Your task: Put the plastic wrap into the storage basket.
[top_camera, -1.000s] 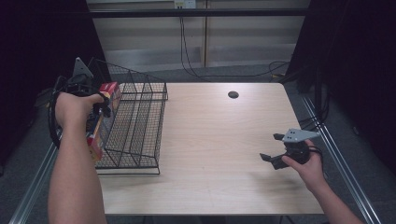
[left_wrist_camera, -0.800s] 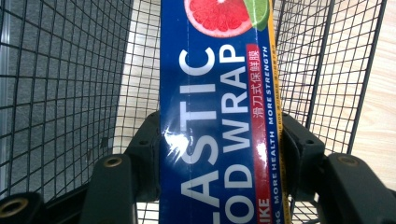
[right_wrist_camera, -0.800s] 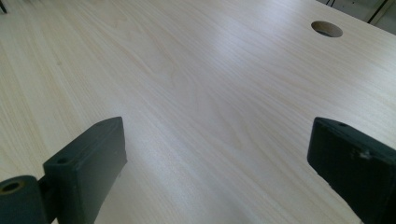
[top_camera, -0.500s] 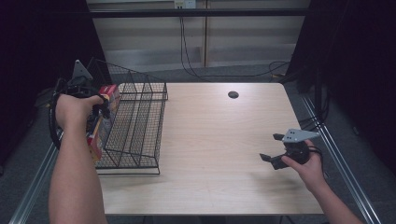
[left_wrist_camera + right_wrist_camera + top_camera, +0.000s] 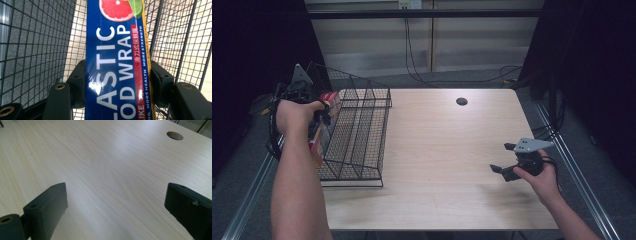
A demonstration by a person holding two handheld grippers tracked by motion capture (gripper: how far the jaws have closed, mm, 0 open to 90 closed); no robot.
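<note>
Blue wrap box [image 5: 117, 62] clamped in left gripper [image 5: 319, 117] jaws, inside wire basket [image 5: 362, 135]. Right gripper [image 5: 507, 160] jaws apart, empty, over table [image 5: 447, 140].

In the left gripper view, the long blue plastic-wrap box [image 5: 117, 62] runs off the frame at twelve and six o'clock, so neither end is seen, and its big white lettering is clipped at the box's left edge. The tiny white print along its right edge is too small to read in full. In the high view, the person's left hand [image 5: 294, 115] covers most of the left gripper [image 5: 319, 117], and the box there is a red-and-yellow sliver behind the black wire basket [image 5: 362, 130] mesh. In the right gripper view, both black jaws of the right gripper [image 5: 115, 207] are cut off at the bottom edge, toward seven and five o'clock.
</note>
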